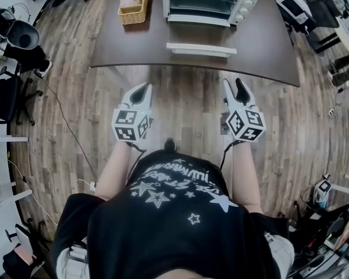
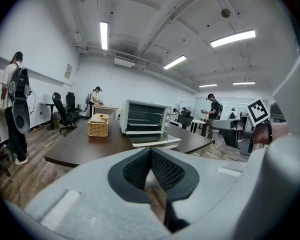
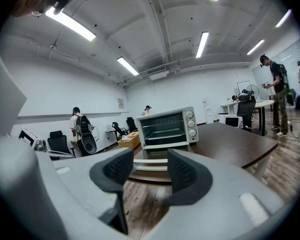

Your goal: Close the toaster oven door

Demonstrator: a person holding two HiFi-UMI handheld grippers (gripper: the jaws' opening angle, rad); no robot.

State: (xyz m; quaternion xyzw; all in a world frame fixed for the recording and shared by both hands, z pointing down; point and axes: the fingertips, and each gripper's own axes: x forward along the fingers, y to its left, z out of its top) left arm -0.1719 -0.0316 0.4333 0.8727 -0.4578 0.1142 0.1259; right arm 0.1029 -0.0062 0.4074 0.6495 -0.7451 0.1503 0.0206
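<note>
dark table, toaster oven front toward near edge, door flat, crosswise

Wicker basket, dark table, office chairs

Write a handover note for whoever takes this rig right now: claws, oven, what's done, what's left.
Left claw: shut, empty, held low, short of the table.
Right claw: open, empty, also short of the table.
Toaster oven: at the table's far side, with its door folded down open and the handle toward you. A basket stands to its left.
Done: nothing yet; neither claw touches the door.
Left: reach in, lift the door by the handle and push it shut.
</note>
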